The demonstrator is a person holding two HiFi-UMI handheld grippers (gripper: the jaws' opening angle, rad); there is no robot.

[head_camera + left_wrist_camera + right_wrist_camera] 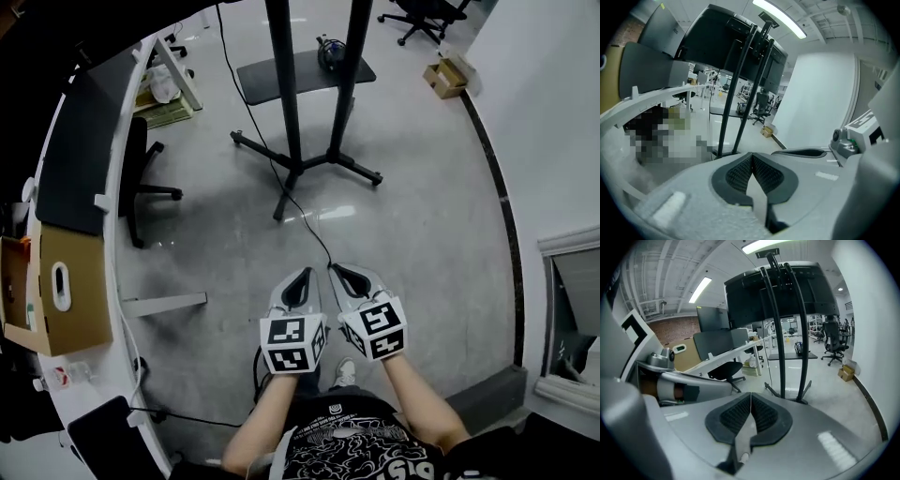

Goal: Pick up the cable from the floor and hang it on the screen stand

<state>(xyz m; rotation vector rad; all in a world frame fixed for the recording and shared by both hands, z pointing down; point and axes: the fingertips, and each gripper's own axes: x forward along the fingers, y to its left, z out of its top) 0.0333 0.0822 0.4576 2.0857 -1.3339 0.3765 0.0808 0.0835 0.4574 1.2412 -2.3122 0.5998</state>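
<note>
A thin black cable (298, 212) trails across the grey floor, past the foot of the screen stand (292, 112), and ends from sight at my gripper tips. The stand has two black posts, spread legs and a dark shelf. Both grippers hover side by side above the floor, close in front of the person. The left gripper (305, 275) is shut with nothing between its pads. The right gripper (335, 270) is shut and holds nothing as well. The left gripper view shows its shut jaws (752, 157) facing the stand (733, 108). In the right gripper view the right gripper (751, 397) faces the stand (780, 343) and its dark screen (778, 291).
A white-edged desk (117, 141) curves along the left, with a cardboard box (70, 291) on it and an office chair (139, 183) tucked beside. A small box (445, 77) sits by the white wall at right. A dark bag (328, 52) lies on the stand's shelf.
</note>
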